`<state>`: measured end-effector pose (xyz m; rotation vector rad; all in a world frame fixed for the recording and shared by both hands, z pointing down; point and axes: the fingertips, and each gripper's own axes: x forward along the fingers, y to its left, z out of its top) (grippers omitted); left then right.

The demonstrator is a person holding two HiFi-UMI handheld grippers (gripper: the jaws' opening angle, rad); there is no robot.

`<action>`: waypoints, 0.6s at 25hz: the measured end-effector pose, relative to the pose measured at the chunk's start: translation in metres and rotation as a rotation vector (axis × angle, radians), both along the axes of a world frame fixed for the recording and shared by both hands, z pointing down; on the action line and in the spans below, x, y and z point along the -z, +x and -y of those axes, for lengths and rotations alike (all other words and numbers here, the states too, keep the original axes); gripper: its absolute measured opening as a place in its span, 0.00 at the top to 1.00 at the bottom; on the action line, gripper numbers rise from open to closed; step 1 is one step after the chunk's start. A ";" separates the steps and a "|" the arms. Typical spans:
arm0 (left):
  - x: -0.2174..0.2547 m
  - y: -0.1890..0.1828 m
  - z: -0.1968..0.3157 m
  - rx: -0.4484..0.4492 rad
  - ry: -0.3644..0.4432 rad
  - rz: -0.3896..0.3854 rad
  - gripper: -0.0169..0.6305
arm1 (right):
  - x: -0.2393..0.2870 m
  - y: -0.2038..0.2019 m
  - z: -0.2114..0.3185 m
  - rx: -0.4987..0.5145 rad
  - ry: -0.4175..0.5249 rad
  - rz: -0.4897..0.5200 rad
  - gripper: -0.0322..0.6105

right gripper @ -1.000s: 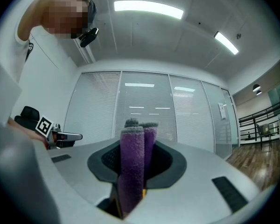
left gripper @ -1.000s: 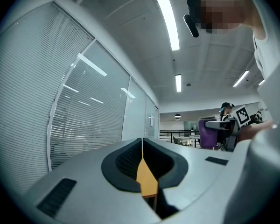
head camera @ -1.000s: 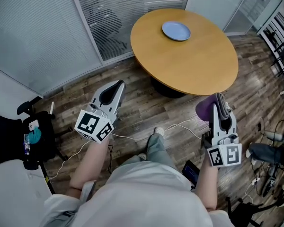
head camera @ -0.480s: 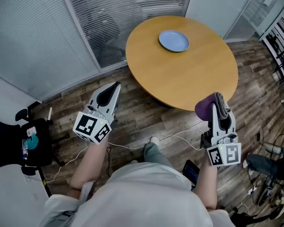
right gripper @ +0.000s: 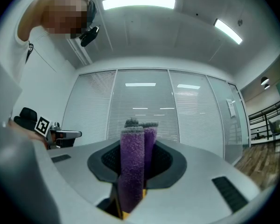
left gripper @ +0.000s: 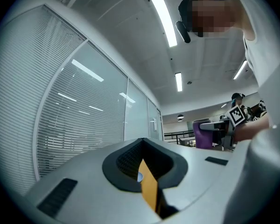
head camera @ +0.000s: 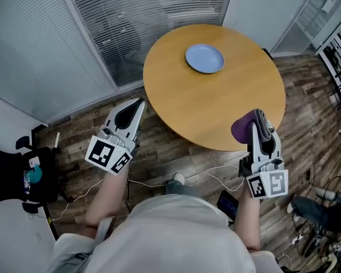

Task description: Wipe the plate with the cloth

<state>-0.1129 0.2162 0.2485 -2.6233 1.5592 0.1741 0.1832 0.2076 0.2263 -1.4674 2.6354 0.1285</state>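
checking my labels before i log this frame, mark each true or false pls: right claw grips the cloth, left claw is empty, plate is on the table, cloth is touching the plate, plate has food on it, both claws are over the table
1. The right claw is shut on the purple cloth. True.
2. The left claw is shut with nothing in it. True.
3. The blue plate lies on the round wooden table. True.
4. The cloth is touching the plate. False: it is held by the table's near edge, well apart from the plate.
5. The plate has food on it. False: its surface looks bare.
6. Both claws show over the table. False: the left claw shows over the wood floor, beside the table.
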 end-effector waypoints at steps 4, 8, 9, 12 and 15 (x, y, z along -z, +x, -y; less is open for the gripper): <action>-0.004 0.012 0.024 0.016 -0.011 0.005 0.96 | 0.001 0.009 0.024 0.020 0.005 -0.005 0.79; -0.007 0.020 0.046 0.026 -0.030 0.008 0.96 | 0.001 0.012 0.046 0.036 0.008 -0.010 0.79; -0.007 0.022 0.051 0.026 -0.037 0.018 0.96 | 0.001 0.013 0.050 0.039 0.007 -0.011 0.79; -0.009 0.030 0.061 0.026 -0.047 0.050 0.96 | 0.000 0.016 0.062 0.047 0.006 -0.012 0.79; -0.011 0.028 0.068 0.027 -0.053 0.045 0.96 | -0.001 0.014 0.072 0.052 0.003 -0.012 0.79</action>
